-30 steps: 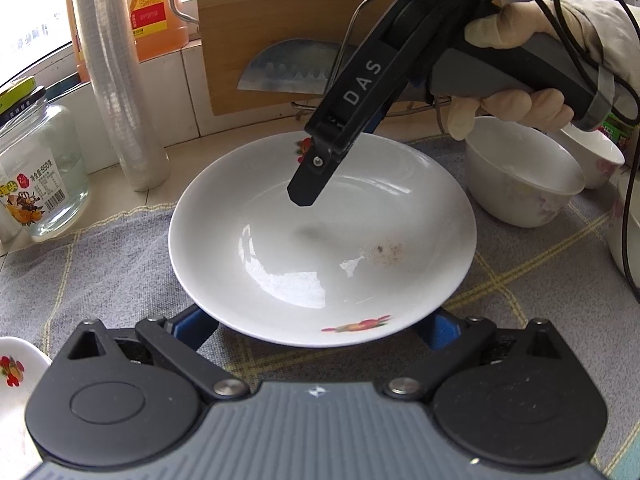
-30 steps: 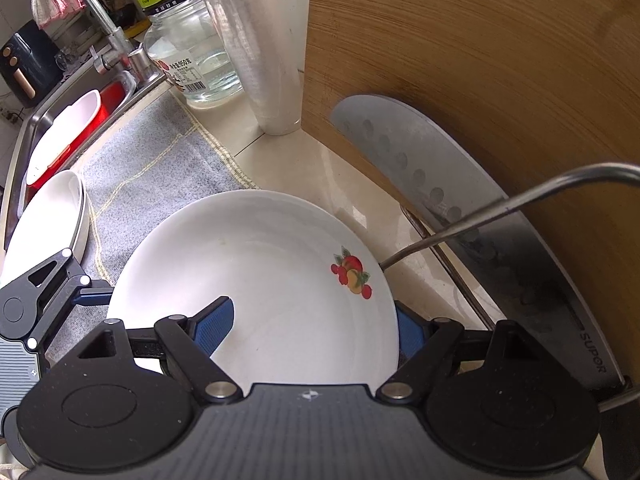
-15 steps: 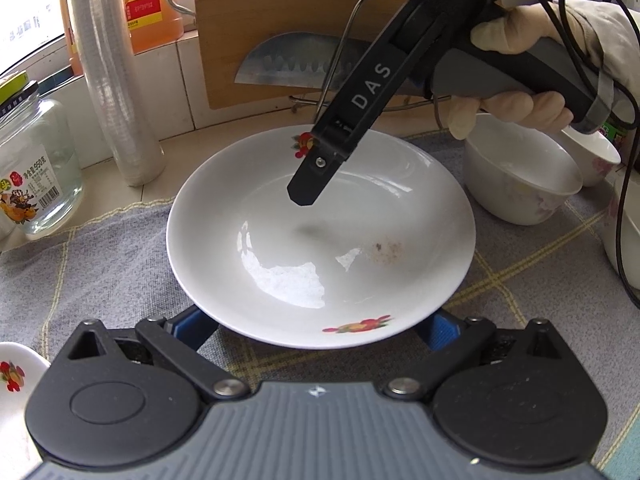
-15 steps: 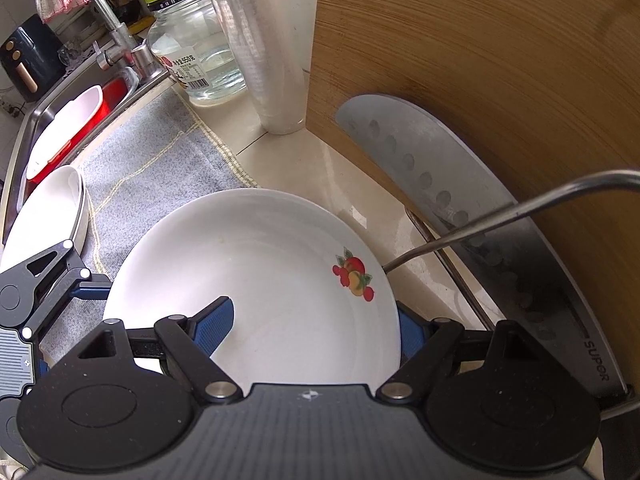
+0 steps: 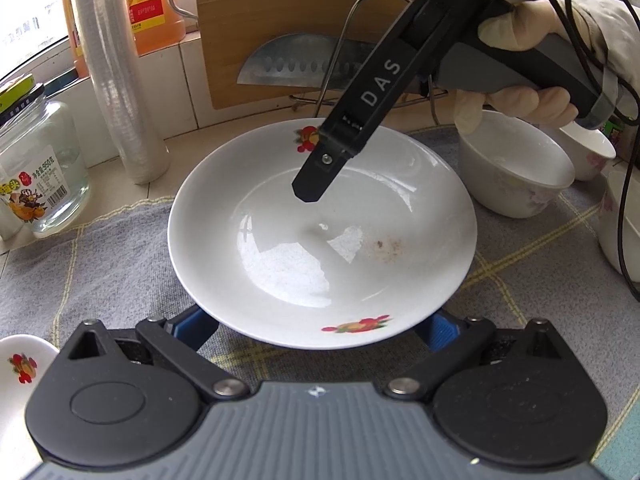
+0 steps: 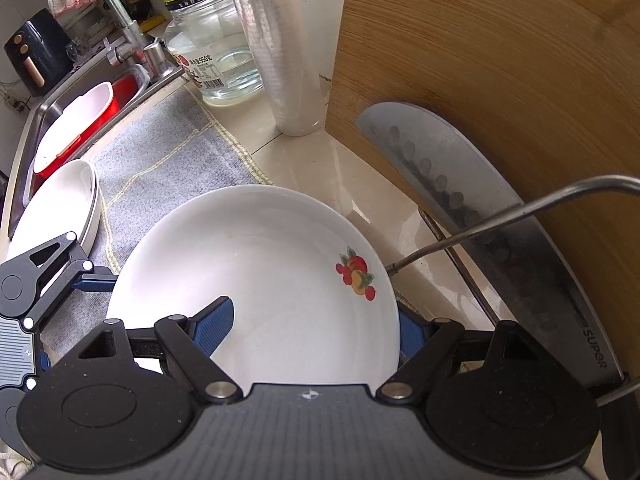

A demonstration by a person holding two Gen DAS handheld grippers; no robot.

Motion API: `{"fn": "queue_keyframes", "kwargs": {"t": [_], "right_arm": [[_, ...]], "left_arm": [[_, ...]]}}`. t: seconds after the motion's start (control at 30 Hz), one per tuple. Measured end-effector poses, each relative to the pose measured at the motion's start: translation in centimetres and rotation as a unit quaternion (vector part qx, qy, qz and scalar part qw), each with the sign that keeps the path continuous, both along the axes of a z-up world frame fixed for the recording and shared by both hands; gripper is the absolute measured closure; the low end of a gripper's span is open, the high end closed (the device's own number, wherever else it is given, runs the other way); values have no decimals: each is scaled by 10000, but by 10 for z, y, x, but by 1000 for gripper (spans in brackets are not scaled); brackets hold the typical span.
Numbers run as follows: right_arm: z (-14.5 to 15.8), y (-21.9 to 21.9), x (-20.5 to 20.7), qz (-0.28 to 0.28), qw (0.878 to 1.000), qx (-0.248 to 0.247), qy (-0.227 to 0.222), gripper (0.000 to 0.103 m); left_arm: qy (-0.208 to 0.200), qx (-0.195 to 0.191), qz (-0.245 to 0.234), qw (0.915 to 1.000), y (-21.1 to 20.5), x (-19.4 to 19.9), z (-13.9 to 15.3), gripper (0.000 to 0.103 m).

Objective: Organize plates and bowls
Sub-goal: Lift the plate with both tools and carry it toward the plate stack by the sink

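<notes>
A white plate [image 5: 320, 248] with fruit decals lies over a grey checked cloth [image 5: 100, 264]. My left gripper [image 5: 316, 326] is open. Its blue fingers [image 5: 196, 324] reach under the plate's near rim, which hides their tips. In the right wrist view the plate [image 6: 260, 260] has one left finger [image 6: 96, 282] at its left edge. My right gripper [image 6: 312, 324] is open and straddles the far rim. One pad [image 6: 216, 320] hangs over the plate's inside and the other sits outside the rim. Neither pad presses on the plate. A gloved hand [image 5: 520, 100] holds the right gripper.
Three white bowls [image 5: 512, 168] stand to the right of the plate. A small decorated dish [image 5: 20, 364] lies at the near left. Behind are a glass jar [image 5: 40, 168], a clear roll [image 5: 116, 72], a cutting board [image 5: 280, 8], a cleaver [image 5: 296, 60] and a wire rack [image 6: 500, 216]. The sink [image 6: 80, 128] lies far left.
</notes>
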State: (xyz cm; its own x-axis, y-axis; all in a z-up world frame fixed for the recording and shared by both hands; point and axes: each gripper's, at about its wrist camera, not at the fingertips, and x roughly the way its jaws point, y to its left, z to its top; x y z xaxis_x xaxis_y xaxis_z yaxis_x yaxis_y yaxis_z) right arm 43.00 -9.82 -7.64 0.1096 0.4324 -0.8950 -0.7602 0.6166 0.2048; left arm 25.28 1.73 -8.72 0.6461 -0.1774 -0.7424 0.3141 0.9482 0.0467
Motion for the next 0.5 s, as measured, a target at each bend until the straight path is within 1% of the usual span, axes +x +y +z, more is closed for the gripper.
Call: {"fn": "queue_keyframes", "kwargs": {"t": [0.3,0.5], "right_arm": [[13,-1,-12,-12,10000,66,-30,15],[24,1,-26,37,9999,111,-81,15]], "left_arm": [[-20,4,53,10000,0,-12,11,2],[-36,9,109,9999,2,-29,21,2]]}}
